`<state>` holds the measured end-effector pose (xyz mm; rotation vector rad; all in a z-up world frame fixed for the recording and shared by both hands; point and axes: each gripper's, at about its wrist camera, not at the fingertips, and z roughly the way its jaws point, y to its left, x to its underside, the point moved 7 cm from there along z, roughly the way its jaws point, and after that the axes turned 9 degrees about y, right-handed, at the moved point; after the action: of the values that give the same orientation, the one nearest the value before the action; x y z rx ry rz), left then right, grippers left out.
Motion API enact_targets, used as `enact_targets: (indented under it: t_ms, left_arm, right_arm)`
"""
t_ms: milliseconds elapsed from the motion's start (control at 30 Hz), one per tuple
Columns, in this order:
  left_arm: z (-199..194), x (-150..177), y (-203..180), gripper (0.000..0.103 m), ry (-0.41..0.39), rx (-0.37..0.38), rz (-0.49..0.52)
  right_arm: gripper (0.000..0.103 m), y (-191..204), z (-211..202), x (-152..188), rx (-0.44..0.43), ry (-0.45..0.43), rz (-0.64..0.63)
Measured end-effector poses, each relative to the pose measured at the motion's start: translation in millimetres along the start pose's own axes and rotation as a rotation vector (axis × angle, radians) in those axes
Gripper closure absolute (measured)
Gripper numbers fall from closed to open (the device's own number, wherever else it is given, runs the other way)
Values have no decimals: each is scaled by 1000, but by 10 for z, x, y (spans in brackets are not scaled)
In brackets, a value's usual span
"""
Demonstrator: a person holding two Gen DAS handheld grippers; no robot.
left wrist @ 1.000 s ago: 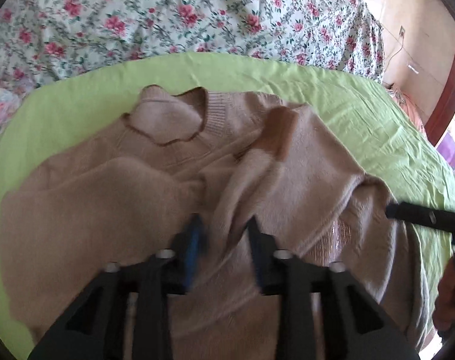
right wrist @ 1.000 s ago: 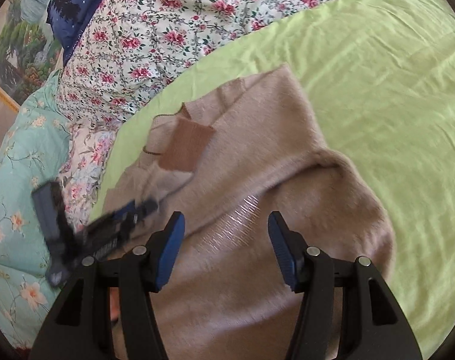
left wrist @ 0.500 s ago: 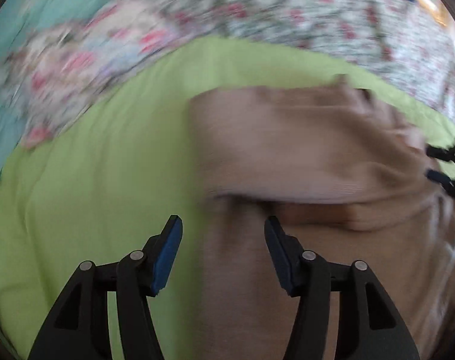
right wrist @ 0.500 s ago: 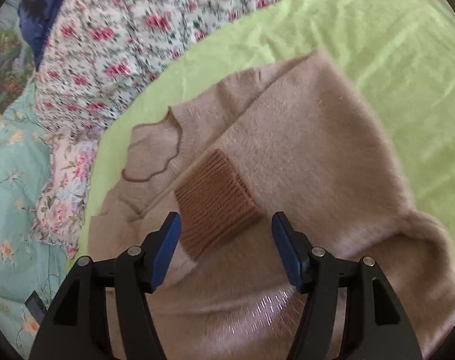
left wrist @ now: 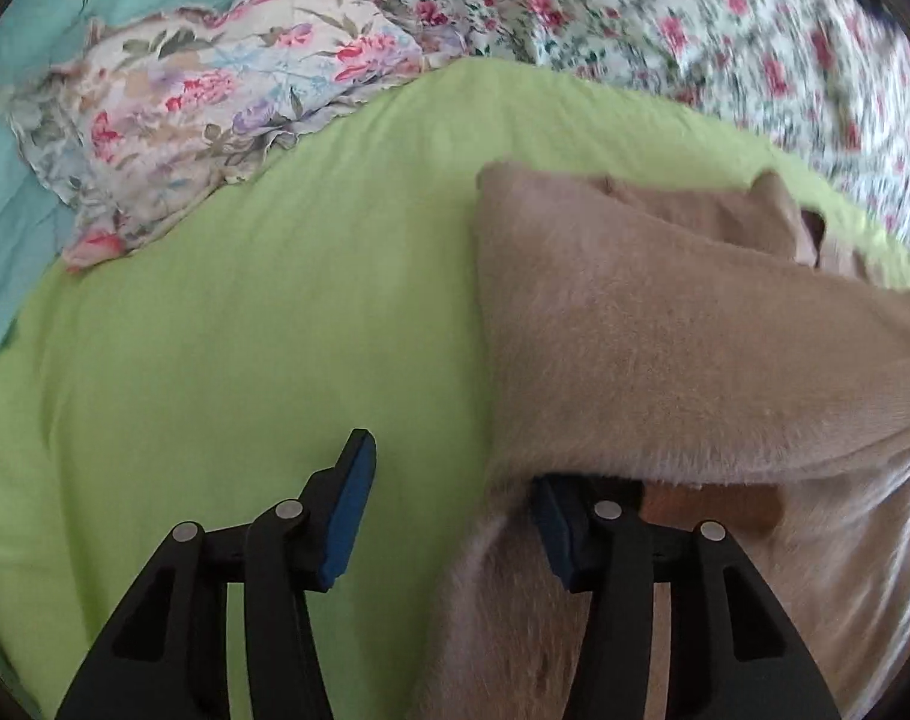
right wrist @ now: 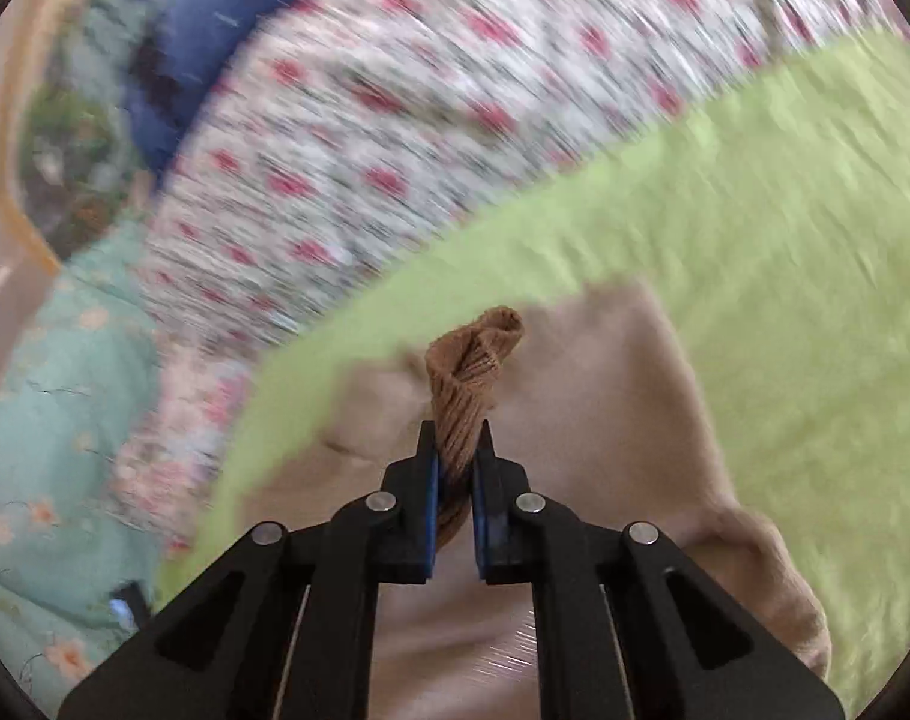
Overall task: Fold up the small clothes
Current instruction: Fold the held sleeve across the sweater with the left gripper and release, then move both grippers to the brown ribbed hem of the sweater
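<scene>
A tan fuzzy sweater (left wrist: 635, 348) lies on a lime green sheet (left wrist: 245, 312); it also shows in the right wrist view (right wrist: 605, 432). My right gripper (right wrist: 455, 444) is shut on the sweater's darker ribbed cuff (right wrist: 473, 360), which stands up bunched between the pads. My left gripper (left wrist: 449, 468) is open at the sweater's left edge: the left finger is over bare sheet, the right finger is tucked under a folded sleeve. Another brown ribbed cuff (left wrist: 713, 504) peeks out beside it.
A floral quilt (left wrist: 665, 18) and a floral pillow (left wrist: 215, 102) lie along the far side, with teal bedding (left wrist: 11, 180) at the left. The right wrist view is motion-blurred; a blue pillow (right wrist: 215, 42) and teal bedding (right wrist: 47, 420) show there.
My right gripper has closed on the ribbed cuff and lifted it. My left gripper let go, opened, and swung left to the sweater's edge.
</scene>
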<state>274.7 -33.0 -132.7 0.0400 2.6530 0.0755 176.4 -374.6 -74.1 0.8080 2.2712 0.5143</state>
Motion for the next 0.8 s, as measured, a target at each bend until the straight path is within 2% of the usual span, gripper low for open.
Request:
enact_targets:
  t_ms: [67, 133, 233, 300, 367, 433, 533, 600, 733, 800]
  left_arm:
    - [-52, 18, -6, 58, -23, -17, 4]
    - [-143, -21, 73, 58, -62, 9, -40]
    - [-215, -76, 177, 58, -83, 64, -103]
    - [-227, -82, 171, 58, -93, 76, -106]
    - [-174, -58, 128, 58, -82, 68, -84]
    - [-84, -17, 104, 58, -51, 63, -76]
    - [-31, 0, 126, 56, -33, 71, -86]
    - [-15, 3, 148, 55, -26, 84, -97]
    - [47, 11, 213, 52, 10, 129, -140]
    - [28, 31, 205, 51, 41, 142, -123]
  right_arm:
    - [93, -219, 218, 141, 25, 72, 56]
    - [93, -238, 280, 192, 21, 84, 52]
    - [93, -8, 102, 90, -80, 10, 10]
    - [93, 119, -45, 22, -126, -54, -35]
    - [93, 103, 21, 10, -58, -40, -58]
    - [92, -106, 236, 108, 69, 45, -45]
    - [89, -322, 435, 301, 141, 142, -8]
    - [83, -358, 375, 336, 155, 123, -12]
    - [74, -394, 180, 346, 269, 95, -59]
    - [67, -497, 16, 372, 324, 94, -59]
